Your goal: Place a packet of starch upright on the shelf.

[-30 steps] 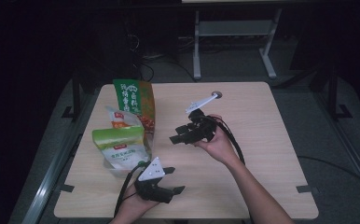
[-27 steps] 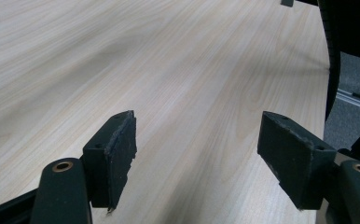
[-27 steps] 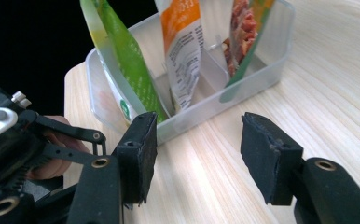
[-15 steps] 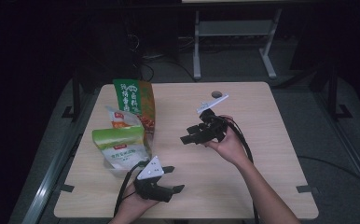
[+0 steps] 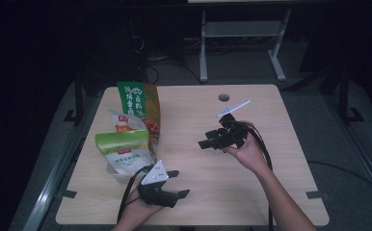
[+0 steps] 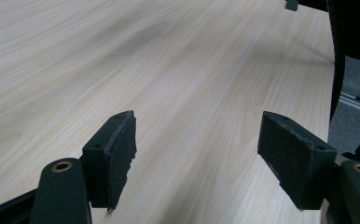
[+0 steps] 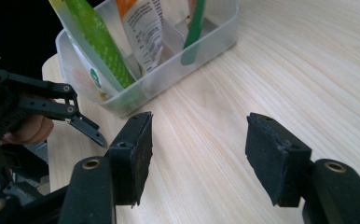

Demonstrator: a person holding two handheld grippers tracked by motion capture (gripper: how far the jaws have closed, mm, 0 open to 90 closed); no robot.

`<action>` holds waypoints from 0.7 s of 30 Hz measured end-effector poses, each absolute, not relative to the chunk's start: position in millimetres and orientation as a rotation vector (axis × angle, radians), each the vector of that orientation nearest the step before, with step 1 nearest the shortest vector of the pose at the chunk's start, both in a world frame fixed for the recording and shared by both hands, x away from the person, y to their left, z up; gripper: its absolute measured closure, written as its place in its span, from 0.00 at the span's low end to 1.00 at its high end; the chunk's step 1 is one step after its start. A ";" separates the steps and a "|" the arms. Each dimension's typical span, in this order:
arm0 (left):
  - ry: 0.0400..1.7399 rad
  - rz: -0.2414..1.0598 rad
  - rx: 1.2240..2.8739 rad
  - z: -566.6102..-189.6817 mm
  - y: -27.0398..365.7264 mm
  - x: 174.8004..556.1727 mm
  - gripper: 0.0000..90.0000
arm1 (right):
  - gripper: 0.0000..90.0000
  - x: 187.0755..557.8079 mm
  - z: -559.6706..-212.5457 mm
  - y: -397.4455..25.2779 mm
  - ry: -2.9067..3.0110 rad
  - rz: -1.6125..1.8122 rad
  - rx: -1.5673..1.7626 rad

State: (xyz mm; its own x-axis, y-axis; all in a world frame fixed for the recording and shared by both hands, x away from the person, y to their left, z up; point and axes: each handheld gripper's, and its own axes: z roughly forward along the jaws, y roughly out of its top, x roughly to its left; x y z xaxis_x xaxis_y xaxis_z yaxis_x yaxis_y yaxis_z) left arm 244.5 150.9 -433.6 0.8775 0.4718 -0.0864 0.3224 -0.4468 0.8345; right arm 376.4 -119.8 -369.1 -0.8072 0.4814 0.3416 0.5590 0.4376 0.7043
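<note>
Wooden table (image 5: 271, 192), white metal rack (image 5: 242, 29) on floor behind

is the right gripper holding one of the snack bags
No, the right gripper has its jaws open over bare table, and the bags stand in the clear bin beyond it.

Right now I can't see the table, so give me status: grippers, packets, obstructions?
Left gripper open, empty, near edge. Right gripper open, empty, facing clear bin. Snack packets upright in bin. Bare table between.
</note>
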 end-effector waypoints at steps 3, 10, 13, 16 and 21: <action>0.575 0.196 2.075 -433.6 151.1 244.6 0.31 | 0.44 375.5 -369.6 -126.2 -2.585 -1.311 -0.957; 0.576 0.200 2.074 -432.9 152.4 245.3 0.31 | 0.44 372.1 -370.9 -144.4 -2.562 -1.344 -1.005; 0.579 0.200 2.075 -432.6 152.8 245.4 0.31 | 0.44 370.3 -372.8 -152.2 -2.550 -1.345 -1.026; 0.582 0.201 2.074 -432.4 153.2 245.7 0.31 | 0.44 369.0 -375.1 -158.1 -2.548 -1.340 -1.045; 0.587 0.203 2.069 -431.9 154.4 246.2 0.31 | 0.44 365.8 -377.6 -168.7 -2.536 -1.344 -1.073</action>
